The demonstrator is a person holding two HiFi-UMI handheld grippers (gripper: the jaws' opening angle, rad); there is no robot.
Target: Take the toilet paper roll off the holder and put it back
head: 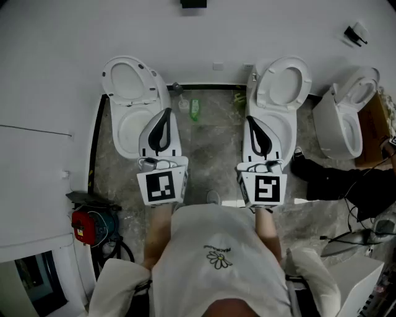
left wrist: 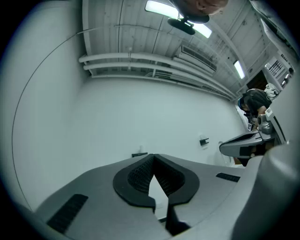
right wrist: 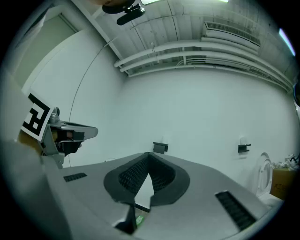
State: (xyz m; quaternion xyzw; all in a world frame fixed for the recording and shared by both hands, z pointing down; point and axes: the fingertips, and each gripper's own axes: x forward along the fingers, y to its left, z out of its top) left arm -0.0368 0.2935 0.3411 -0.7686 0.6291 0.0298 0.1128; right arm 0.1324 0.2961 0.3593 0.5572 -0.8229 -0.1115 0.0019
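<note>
I can make out no toilet paper roll in any view. A black holder (head: 193, 3) is fixed to the white wall straight ahead, and it also shows in the left gripper view (left wrist: 139, 154) and the right gripper view (right wrist: 159, 147). A second black holder (head: 356, 34) hangs further right on the same wall (right wrist: 243, 148). My left gripper (head: 165, 113) is held level above the left toilet, shut and empty (left wrist: 153, 155). My right gripper (head: 250, 119) hangs above the middle toilet, also shut with nothing between its pads (right wrist: 149, 153). Both point at the wall, well short of it.
Three white toilets stand open-lidded on the grey floor: left (head: 133, 93), middle (head: 281, 93), right (head: 346, 114). A green bottle (head: 195, 109) lies between the first two. A red tool (head: 83, 226) sits at left, a cardboard box (head: 374, 124) at right, and cables and dark clothing (head: 334, 179) beside it.
</note>
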